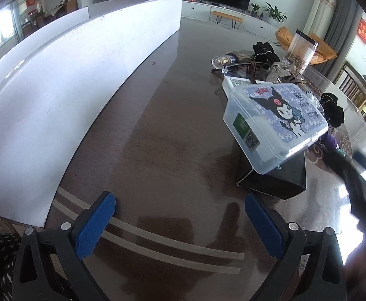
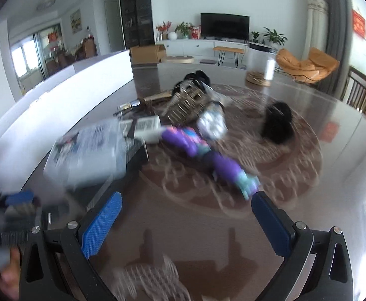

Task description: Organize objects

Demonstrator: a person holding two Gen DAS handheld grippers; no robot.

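Jaws wide apart; cartoon-print clear plastic box (image 1: 275, 123).

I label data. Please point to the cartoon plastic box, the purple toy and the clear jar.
cartoon plastic box (image 1: 280, 115), left wrist view, lid centre
purple toy (image 2: 208, 155), right wrist view, body middle
clear jar (image 1: 302, 47), left wrist view, wall

Motion blur smears the purple toy (image 2: 208, 153) and clear plastic box (image 2: 87, 150) in the right wrist view.

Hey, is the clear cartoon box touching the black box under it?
Touching. The left wrist view shows the clear cartoon box tilted, its lower edge resting on the black box with no gap.
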